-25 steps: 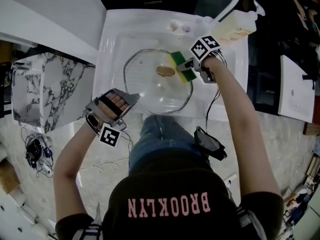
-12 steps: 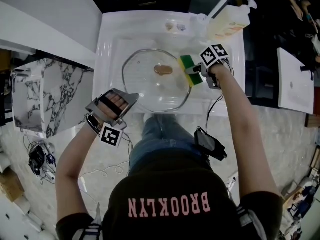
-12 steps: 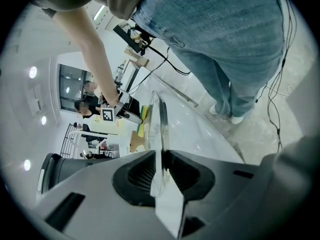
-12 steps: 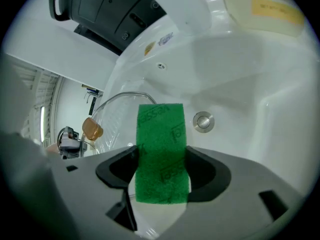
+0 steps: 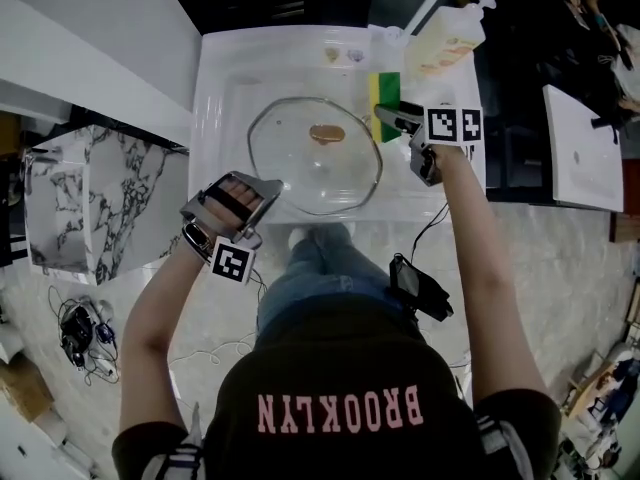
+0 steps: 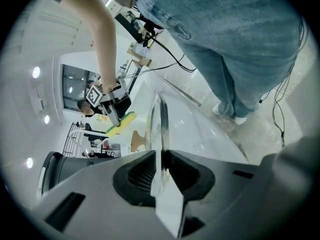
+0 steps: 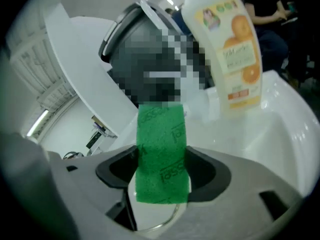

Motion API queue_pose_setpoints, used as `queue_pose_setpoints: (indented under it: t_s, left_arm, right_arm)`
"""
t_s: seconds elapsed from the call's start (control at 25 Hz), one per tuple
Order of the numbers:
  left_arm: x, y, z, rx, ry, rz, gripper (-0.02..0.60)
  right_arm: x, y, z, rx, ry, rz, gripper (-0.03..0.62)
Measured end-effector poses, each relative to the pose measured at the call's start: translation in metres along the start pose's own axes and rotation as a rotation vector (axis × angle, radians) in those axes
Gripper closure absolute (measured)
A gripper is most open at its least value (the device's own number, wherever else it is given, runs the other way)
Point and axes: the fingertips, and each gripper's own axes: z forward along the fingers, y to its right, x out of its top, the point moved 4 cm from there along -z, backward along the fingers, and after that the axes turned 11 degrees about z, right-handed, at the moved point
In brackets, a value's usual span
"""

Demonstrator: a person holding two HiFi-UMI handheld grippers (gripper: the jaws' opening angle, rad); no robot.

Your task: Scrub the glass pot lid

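The round glass pot lid [image 5: 300, 173] with a wooden knob [image 5: 327, 133] lies in the white sink [image 5: 225, 68]. My left gripper [image 5: 266, 190] is shut on the lid's near-left rim; in the left gripper view the lid [image 6: 161, 126] runs edge-on between the jaws of that gripper [image 6: 161, 173]. My right gripper [image 5: 393, 115] is shut on a green and yellow sponge [image 5: 383, 100], held off the lid past its right rim. In the right gripper view the green sponge face [image 7: 161, 154] fills the gap of that gripper [image 7: 161, 178].
An orange-labelled soap bottle [image 5: 445, 40] stands at the sink's back right corner, close to the sponge, and shows large in the right gripper view [image 7: 232, 49]. A white faucet [image 5: 428, 3] rises beside it. A marble counter [image 5: 85, 188] lies left of the sink.
My right gripper has carried the sponge off the lid, rightward and back toward the soap bottle. The left gripper still holds the lid's rim in the same place.
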Motion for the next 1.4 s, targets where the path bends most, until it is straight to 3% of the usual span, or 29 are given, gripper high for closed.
queue_pose_setpoints:
  t_s: [0.24, 0.48, 0.76, 0.84, 1.04, 1.12, 1.24, 1.4]
  left_arm:
    - [-0.005, -0.003, 0.008, 0.008, 0.001, 0.01, 0.512]
    - [-0.016, -0.009, 0.019, 0.02, 0.008, 0.035, 0.514]
    - [-0.026, -0.011, 0.031, 0.002, -0.007, 0.058, 0.514]
    - [-0.024, -0.009, 0.036, -0.032, -0.003, 0.023, 0.514]
    - [-0.014, -0.009, 0.043, -0.087, 0.043, -0.055, 0.514]
    - [-0.011, -0.012, 0.046, -0.063, 0.05, -0.071, 0.514]
    - [-0.012, -0.019, 0.049, -0.006, 0.019, -0.086, 0.514]
    - [-0.015, -0.024, 0.048, -0.02, -0.037, -0.157, 0.512]
  right_arm:
    - [0.01, -0.031, -0.041, -0.023, 0.314, -0.06, 0.312]
    - [0.001, -0.058, -0.069, -0.106, 0.476, -0.13, 0.312]
    - [-0.021, -0.077, -0.087, -0.277, 0.576, -0.3, 0.312]
    - [-0.029, -0.081, -0.092, -0.309, 0.599, -0.338, 0.312]
    - [-0.048, -0.078, -0.097, -0.352, 0.616, -0.335, 0.312]
    - [-0.056, -0.077, -0.098, -0.367, 0.617, -0.33, 0.312]
    - [-0.066, -0.076, -0.101, -0.373, 0.626, -0.318, 0.312]
    - [-0.079, -0.074, -0.104, -0.377, 0.611, -0.32, 0.312]
